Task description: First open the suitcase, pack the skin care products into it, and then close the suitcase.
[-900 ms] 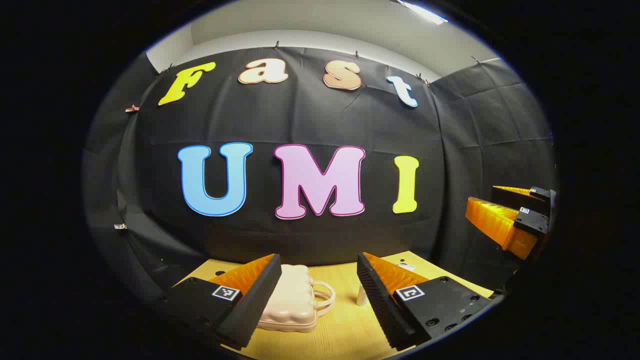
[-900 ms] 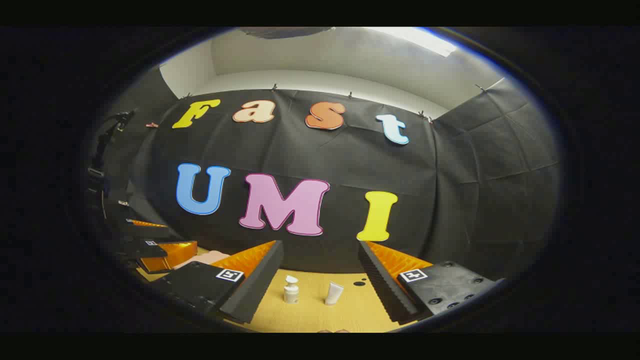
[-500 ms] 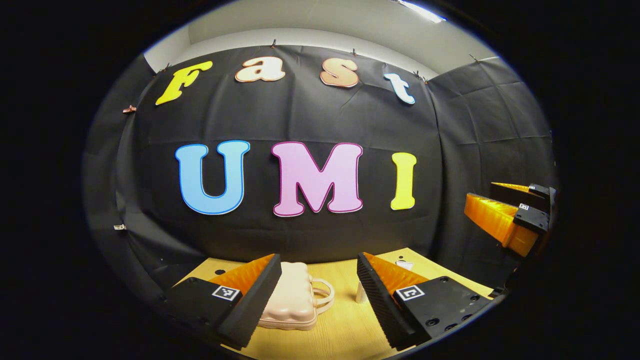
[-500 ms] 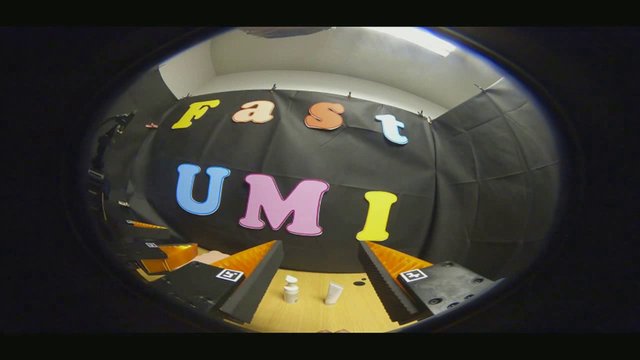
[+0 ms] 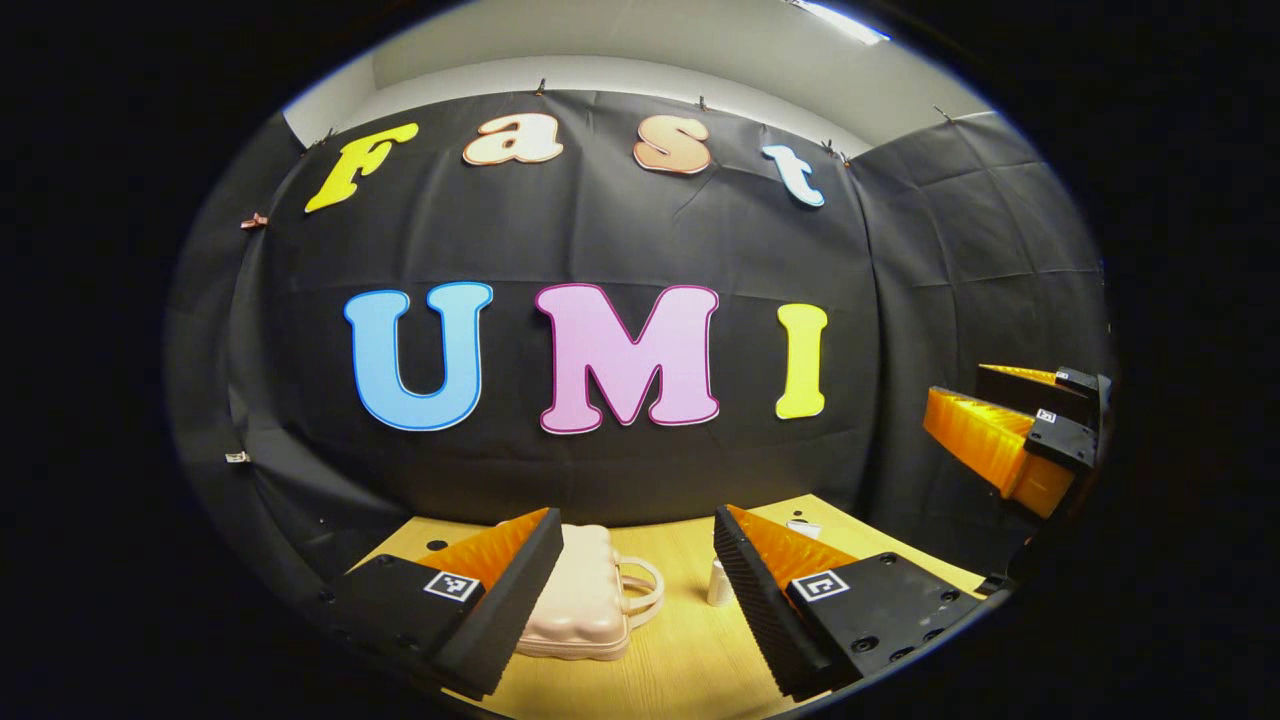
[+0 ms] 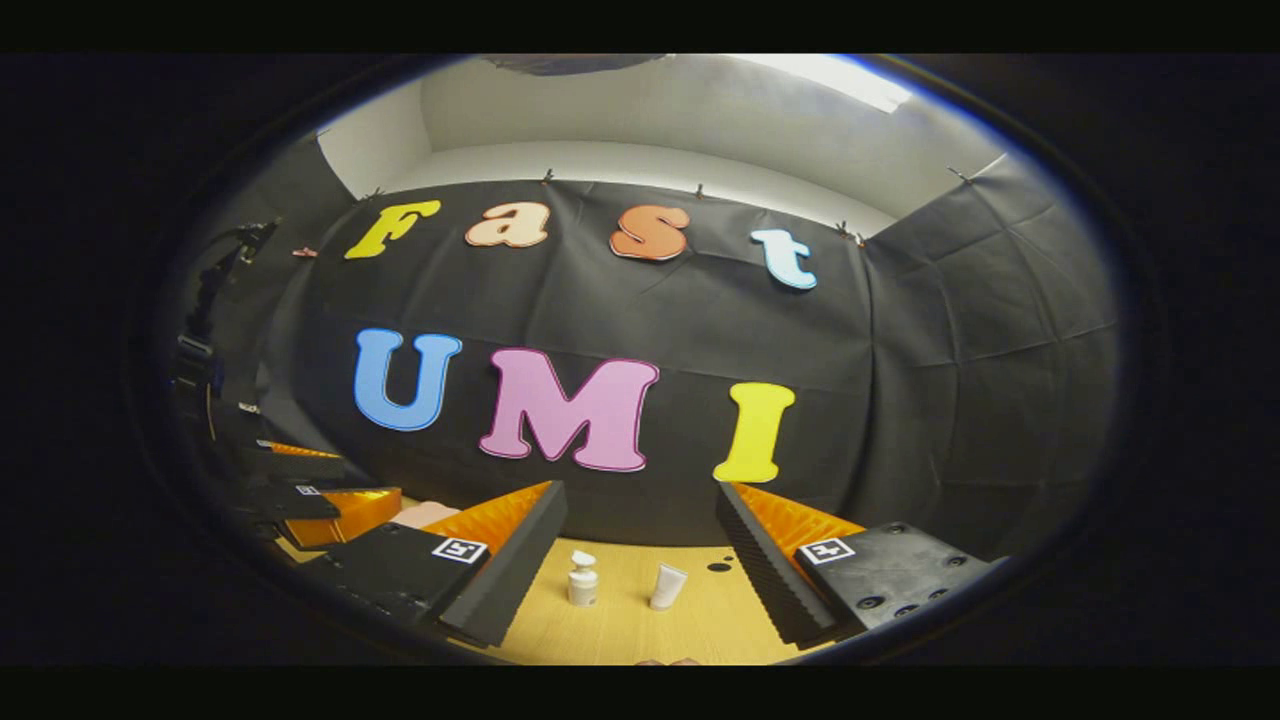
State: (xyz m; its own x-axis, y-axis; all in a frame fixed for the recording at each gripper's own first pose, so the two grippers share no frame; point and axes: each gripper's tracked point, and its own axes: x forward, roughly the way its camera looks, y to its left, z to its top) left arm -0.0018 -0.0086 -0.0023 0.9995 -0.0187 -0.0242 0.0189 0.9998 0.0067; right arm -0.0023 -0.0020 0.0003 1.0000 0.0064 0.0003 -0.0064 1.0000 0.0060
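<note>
No legible txt on table items

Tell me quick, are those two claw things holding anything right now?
Left gripper: open, holding nothing, above the closed suitcase.
Right gripper: open, holding nothing, above the bottle and tube.

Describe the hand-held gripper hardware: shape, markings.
Left hand-held gripper and right hand-held gripper match: two long wedge fingers with ribbed inner faces, each on a black block with screw holes and a small square black-and-white tag on top.
</note>
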